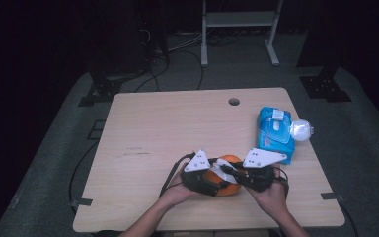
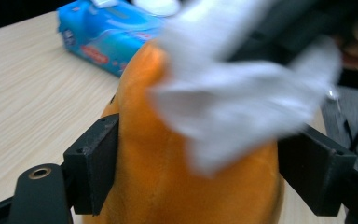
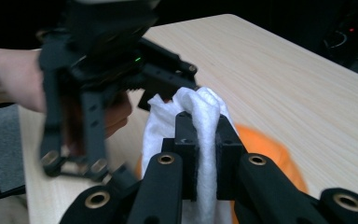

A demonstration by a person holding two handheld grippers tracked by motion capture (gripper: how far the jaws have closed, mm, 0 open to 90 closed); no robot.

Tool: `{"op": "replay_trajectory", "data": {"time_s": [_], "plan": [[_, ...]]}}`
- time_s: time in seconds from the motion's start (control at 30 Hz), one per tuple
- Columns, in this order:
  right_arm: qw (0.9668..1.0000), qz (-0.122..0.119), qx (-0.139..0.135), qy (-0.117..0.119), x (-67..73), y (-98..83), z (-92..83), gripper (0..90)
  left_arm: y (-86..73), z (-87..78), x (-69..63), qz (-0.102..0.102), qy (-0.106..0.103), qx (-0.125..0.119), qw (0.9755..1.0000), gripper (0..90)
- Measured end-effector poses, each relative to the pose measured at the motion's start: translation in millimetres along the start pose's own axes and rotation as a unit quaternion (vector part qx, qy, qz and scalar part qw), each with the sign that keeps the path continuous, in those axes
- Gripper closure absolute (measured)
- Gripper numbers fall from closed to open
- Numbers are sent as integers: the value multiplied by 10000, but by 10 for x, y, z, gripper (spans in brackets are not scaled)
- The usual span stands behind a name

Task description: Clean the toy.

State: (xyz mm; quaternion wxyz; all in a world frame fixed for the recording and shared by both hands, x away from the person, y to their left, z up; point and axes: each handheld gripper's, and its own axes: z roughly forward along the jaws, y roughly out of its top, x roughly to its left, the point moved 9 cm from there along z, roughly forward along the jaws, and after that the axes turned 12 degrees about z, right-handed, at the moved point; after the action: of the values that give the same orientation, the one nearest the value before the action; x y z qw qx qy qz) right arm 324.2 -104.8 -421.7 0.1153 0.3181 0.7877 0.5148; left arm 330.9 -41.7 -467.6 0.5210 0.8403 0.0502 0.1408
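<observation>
Wooden table (image 1: 143, 133): left tongs (image 2: 198, 175) clamp orange toy (image 2: 168, 177); right tongs (image 3: 208, 161) pinch white wipe (image 3: 205, 121).

Blue wipes pack (image 1: 275, 133) near table's (image 1: 153, 133) right edge, white ball (image 1: 301, 130) touching it.

The right gripper (image 3: 207, 154) jaws pinch a white cloth (image 3: 205, 121) over an orange toy (image 3: 265, 149).

Quick headcount of what's on the table (image 1: 143, 128)

One orange plush thing (image 1: 228, 160), one white wipe (image 1: 222, 169) draped over it, one blue pack of wet wipes (image 1: 275, 133), and one small white round object (image 1: 301, 130) just beside that pack. Two claws total, a left claw (image 1: 212, 183) and a right claw (image 1: 231, 172), each with one grey three-cornered plate on top. One round hole (image 1: 234, 101) in the tabletop.
</observation>
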Motion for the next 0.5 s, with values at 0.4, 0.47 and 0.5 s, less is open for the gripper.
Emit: {"op": "replay_trajectory", "data": {"time_s": [0.4,0.47,0.5], "plan": [[9978,599,56,-284,-457,-112,-175,824,-9,-35,-113,461,-315,-32,9984,208],[9968,733,58,-303,-523,-152,-201,824,-14,-46,-84,395,-283,-42,9988,206],[9968,733,58,-303,-523,-152,-201,824,-19,-55,-61,313,-271,-67,9991,206]]}}
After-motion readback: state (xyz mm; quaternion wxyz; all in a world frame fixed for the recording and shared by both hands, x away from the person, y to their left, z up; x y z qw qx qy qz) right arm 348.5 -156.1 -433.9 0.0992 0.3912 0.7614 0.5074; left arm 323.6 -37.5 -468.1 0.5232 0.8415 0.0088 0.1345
